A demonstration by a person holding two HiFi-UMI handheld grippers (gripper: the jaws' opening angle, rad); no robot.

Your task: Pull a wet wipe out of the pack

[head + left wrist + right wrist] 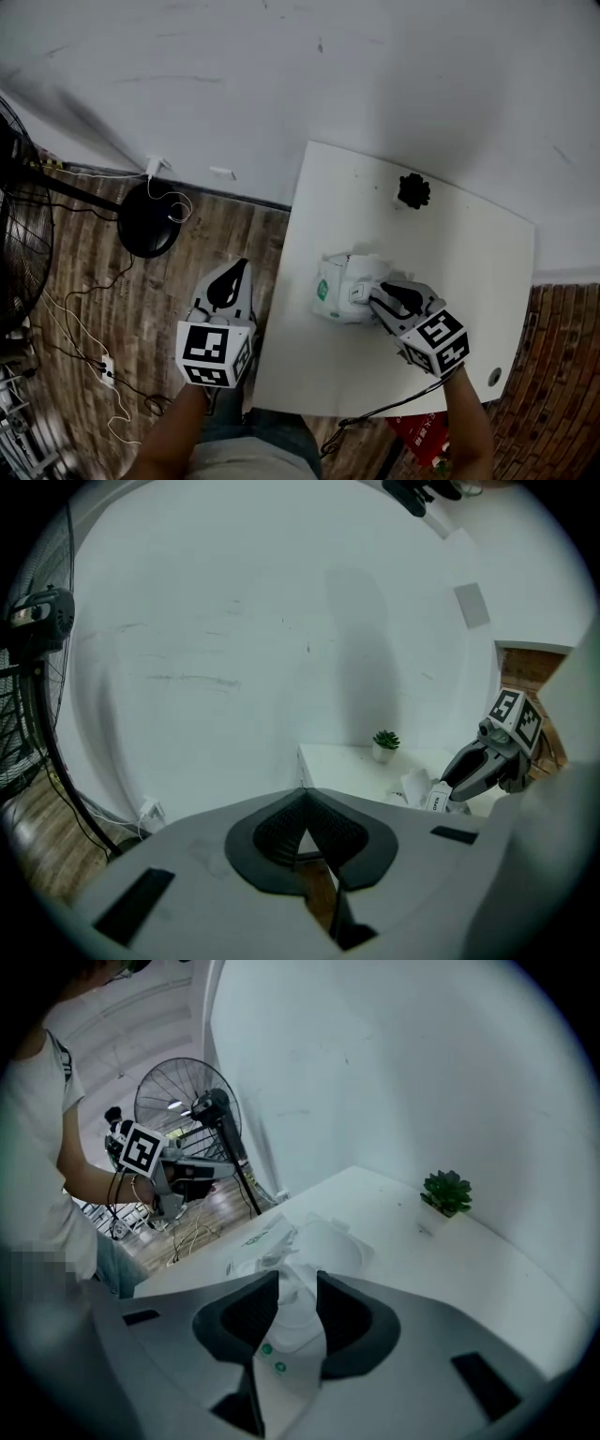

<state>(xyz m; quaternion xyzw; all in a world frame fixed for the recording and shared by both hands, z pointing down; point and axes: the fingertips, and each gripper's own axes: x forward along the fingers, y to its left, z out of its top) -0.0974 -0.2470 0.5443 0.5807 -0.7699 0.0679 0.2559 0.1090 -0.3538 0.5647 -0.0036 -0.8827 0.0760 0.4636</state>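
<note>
A white wet-wipe pack (336, 291) with green print lies on the white table (469, 253), its top crumpled. My right gripper (372, 298) is at the pack's right side, shut on the pack's seal flap (292, 1321), a white strip with green dots that runs up between the pads; from the left gripper view the flap (438, 800) shows an "OPEN" label. The pack (281, 1237) lies just beyond the right gripper (298, 1283). My left gripper (236, 272) hovers over the wooden floor, left of the table, shut and empty; its tips (302, 797) touch.
A small potted plant (412, 190) stands at the table's far side. A standing fan (19, 234), its round black base (147, 220) and cables lie on the floor to the left. A red object (427, 436) sits under the table's near right corner.
</note>
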